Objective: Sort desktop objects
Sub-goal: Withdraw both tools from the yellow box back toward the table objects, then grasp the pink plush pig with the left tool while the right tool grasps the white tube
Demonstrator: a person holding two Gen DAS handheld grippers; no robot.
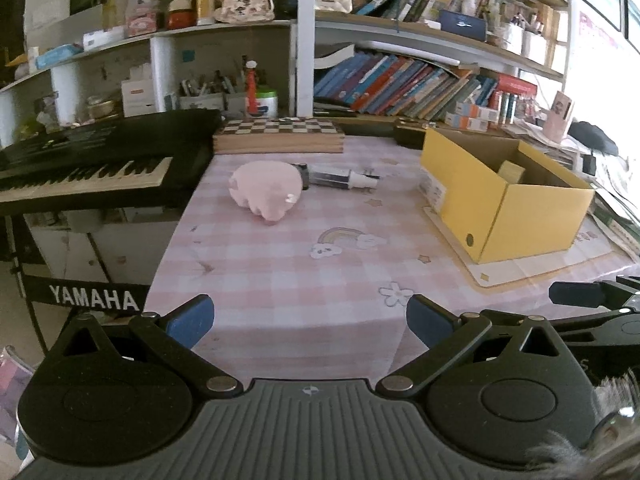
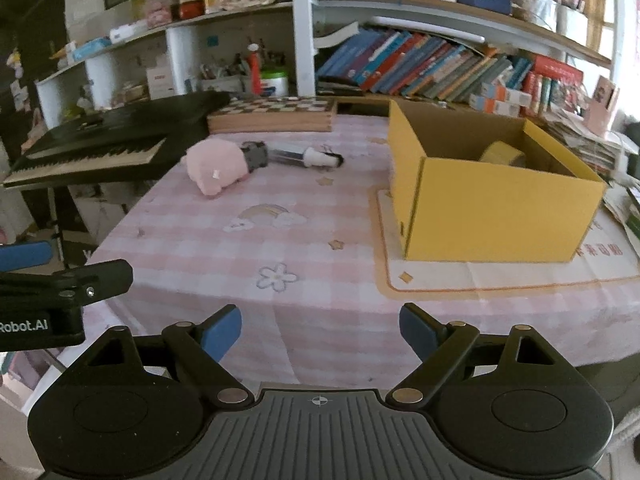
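Note:
A pink plush pig [image 1: 267, 192] [image 2: 214, 170] lies on the pink checked tablecloth [image 1: 304, 280] [image 2: 320, 248], toward its far left. Right behind it rests a grey, clear and white tube-shaped object [image 1: 340, 177] [image 2: 294, 156]. An open yellow cardboard box [image 1: 500, 192] [image 2: 492, 196] stands at the right, with a yellowish item [image 2: 502, 154] inside. My left gripper [image 1: 310, 322] hangs open over the table's near edge, empty. My right gripper [image 2: 320, 330] is open and empty too, beside it. Both are well short of the pig and the box.
A black Yamaha keyboard [image 1: 92, 160] [image 2: 104, 144] borders the table on the left. A wooden chessboard box [image 1: 280, 136] [image 2: 272, 114] lies at the back. Crowded bookshelves [image 1: 420, 84] rise behind. Papers [image 2: 592, 144] are stacked at the right. A printed mat [image 2: 500, 276] lies under the box.

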